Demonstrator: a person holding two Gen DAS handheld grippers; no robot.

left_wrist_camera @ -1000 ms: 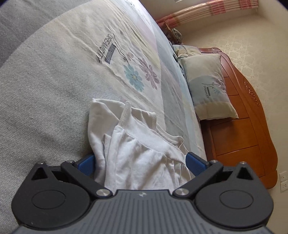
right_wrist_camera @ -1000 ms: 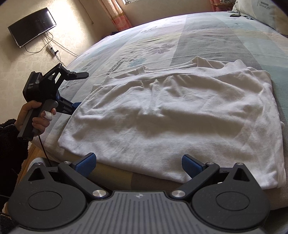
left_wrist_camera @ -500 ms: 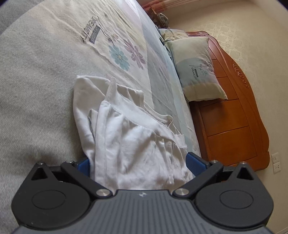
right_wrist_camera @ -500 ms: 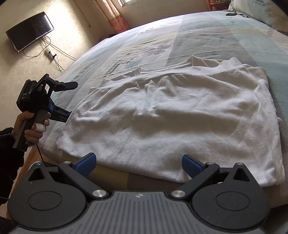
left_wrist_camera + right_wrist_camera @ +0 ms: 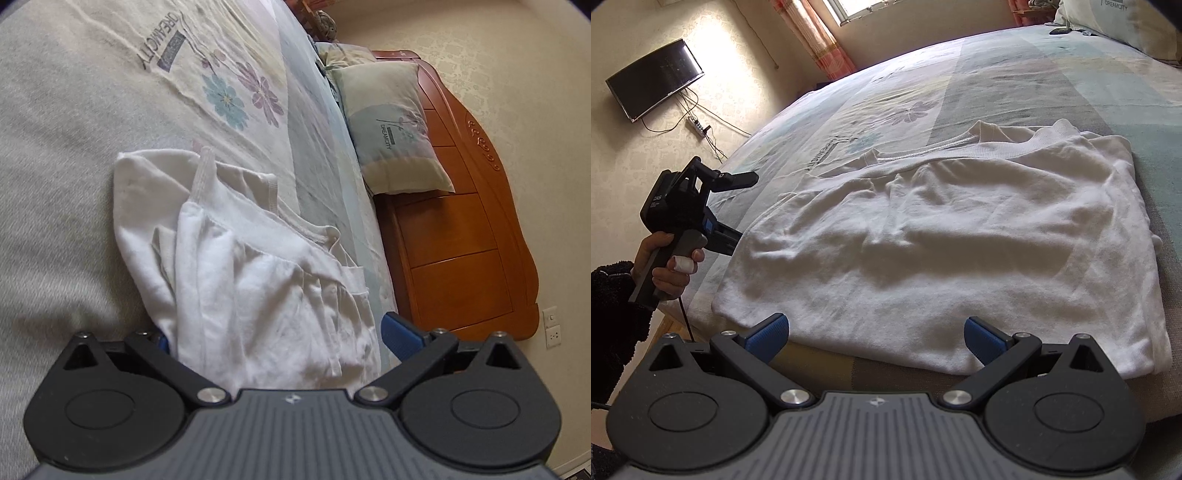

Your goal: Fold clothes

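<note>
The bed (image 5: 1015,74) fills most of what you see: a wide, softly quilted spread in pale grey, cream and blue panels, printed with flowers and lettering, its weave faintly ribbed and creased in long lines. Behind it in the left view stands a headboard (image 5: 469,236) of glossy orange-brown wood with a curved, carved top edge, and a plump rectangular pillow (image 5: 391,125) leans against it. On the wall in the right view hangs a flat black TV (image 5: 653,83), with thin cables trailing below it.

Your shirt (image 5: 942,251) lies flat on the near part of the bed, close to its edge. It is white, soft knit cotton, folded into a rough rectangle, with shallow rumples across the middle and a ribbed neckband at the far edge. In the left view its side edge shows stacked layers and a stitched hem.

Your left gripper (image 5: 275,334) is spread wide at the shirt's side, its fingers either side of the layered edge; one blue ridged pad (image 5: 400,334) is clear, the other mostly hidden by cloth. In the right view your hand (image 5: 670,266) holds its grey handle, one finger taped white. Your right gripper (image 5: 873,338) hangs apart too, at the near hem, holding nothing.
</note>
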